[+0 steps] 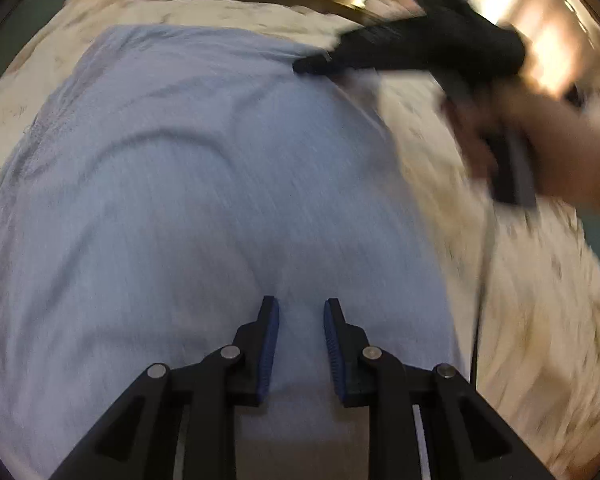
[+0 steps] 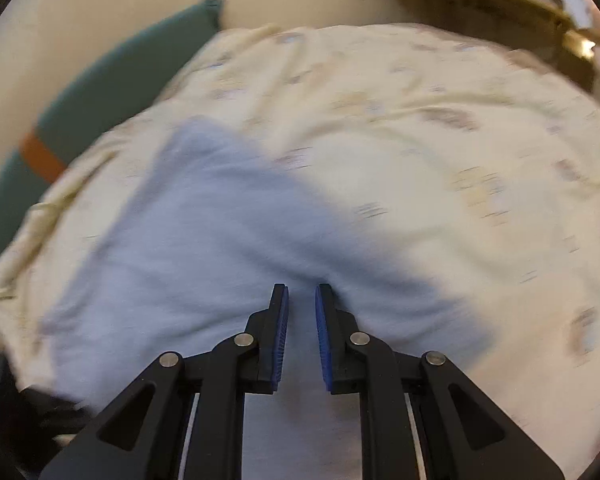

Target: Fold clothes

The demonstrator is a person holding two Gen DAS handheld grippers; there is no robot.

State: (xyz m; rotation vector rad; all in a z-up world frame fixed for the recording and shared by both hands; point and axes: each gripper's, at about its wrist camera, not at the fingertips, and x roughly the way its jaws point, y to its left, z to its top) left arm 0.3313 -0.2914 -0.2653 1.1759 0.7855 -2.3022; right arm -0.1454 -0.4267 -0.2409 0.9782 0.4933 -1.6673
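One limp, light blue garment (image 1: 204, 184) sprawls on the bed (image 2: 440, 128); both claws, left claw (image 1: 301, 310) and right claw (image 2: 302, 294), slightly parted and empty, should pinch its edges.

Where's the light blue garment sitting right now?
The light blue garment lies spread on the cream patterned bedsheet, directly ahead of both claws; in the right wrist view it sits left of centre, toward the teal headboard.
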